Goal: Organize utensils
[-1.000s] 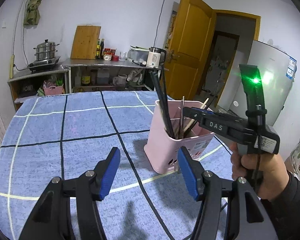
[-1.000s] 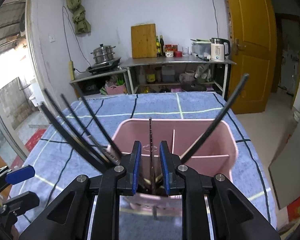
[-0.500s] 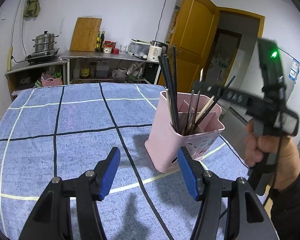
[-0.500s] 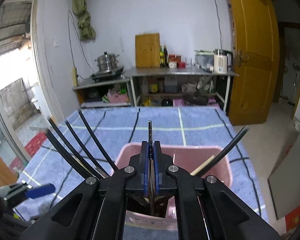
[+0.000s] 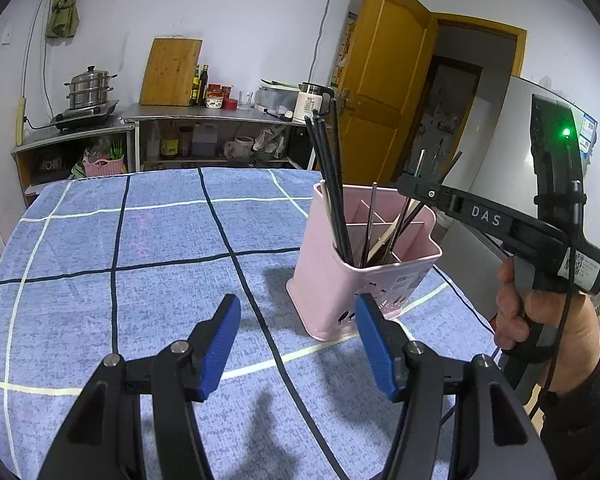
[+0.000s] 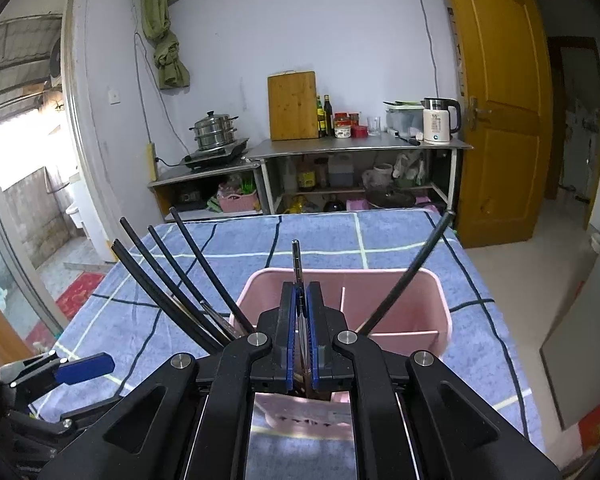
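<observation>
Clamping a thin metal chopstick (image 6: 296,264), right gripper (image 6: 301,334) sits fully closed over the pink holder (image 6: 404,304). Left gripper (image 5: 298,340) gapes wide, empty; holder at its 1 o'clock on the blue checked cloth (image 5: 140,240).

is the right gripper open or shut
Shut. In the right wrist view the right gripper has its blue pads pressed on a thin metal utensil above the pink holder.
</observation>
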Motion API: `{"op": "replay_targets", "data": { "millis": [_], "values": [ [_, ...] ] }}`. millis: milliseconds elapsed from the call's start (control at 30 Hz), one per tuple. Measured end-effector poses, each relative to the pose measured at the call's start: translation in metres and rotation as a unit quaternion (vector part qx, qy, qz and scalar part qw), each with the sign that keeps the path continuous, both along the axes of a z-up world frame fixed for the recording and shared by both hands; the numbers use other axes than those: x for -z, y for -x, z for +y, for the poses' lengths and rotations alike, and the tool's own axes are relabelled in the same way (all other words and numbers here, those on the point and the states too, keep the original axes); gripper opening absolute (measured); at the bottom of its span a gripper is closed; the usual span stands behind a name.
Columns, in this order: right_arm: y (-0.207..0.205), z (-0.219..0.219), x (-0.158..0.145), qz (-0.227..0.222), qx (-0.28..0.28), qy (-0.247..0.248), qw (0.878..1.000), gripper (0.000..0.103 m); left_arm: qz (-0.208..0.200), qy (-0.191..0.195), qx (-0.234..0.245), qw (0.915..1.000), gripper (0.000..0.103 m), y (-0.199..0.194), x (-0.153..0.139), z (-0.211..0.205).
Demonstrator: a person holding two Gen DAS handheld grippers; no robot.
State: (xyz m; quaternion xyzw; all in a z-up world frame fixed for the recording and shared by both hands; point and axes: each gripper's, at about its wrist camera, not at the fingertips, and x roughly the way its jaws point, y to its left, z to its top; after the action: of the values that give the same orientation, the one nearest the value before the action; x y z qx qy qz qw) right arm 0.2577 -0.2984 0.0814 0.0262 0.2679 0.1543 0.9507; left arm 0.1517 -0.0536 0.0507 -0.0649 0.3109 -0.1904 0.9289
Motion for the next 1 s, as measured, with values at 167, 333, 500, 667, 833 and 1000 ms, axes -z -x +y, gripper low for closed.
{"op": "replay_targets", "data": {
  "millis": [167,333,500,667,833,1000],
  "values": [
    [0.009,-0.001,-0.007,-0.013,0.006,0.001,1.0,0.005,-0.002,0.002,-0.001,1.0,0.062,0.005,-0.003,0.001],
    [0.009,0.0,0.001,0.0,0.004,0.008,1.0,0.005,-0.005,0.001,-0.001,1.0,0.062,0.01,-0.006,0.0],
    [0.021,-0.009,-0.002,0.001,0.014,-0.006,1.0,0.006,-0.007,0.001,0.001,1.0,0.062,0.014,-0.009,-0.002],
    [0.046,-0.017,-0.006,-0.008,0.023,-0.012,1.0,0.008,-0.014,0.003,-0.003,0.9999,0.062,0.021,-0.012,-0.006],
    [0.08,-0.023,0.002,-0.004,0.03,-0.011,0.999,0.009,-0.023,-0.002,-0.013,0.9997,0.064,0.033,-0.012,-0.009],
    [0.109,-0.028,0.009,0.004,0.034,-0.022,0.999,0.009,-0.03,-0.012,-0.018,0.9993,0.064,0.047,-0.014,-0.014]
  ]
}}
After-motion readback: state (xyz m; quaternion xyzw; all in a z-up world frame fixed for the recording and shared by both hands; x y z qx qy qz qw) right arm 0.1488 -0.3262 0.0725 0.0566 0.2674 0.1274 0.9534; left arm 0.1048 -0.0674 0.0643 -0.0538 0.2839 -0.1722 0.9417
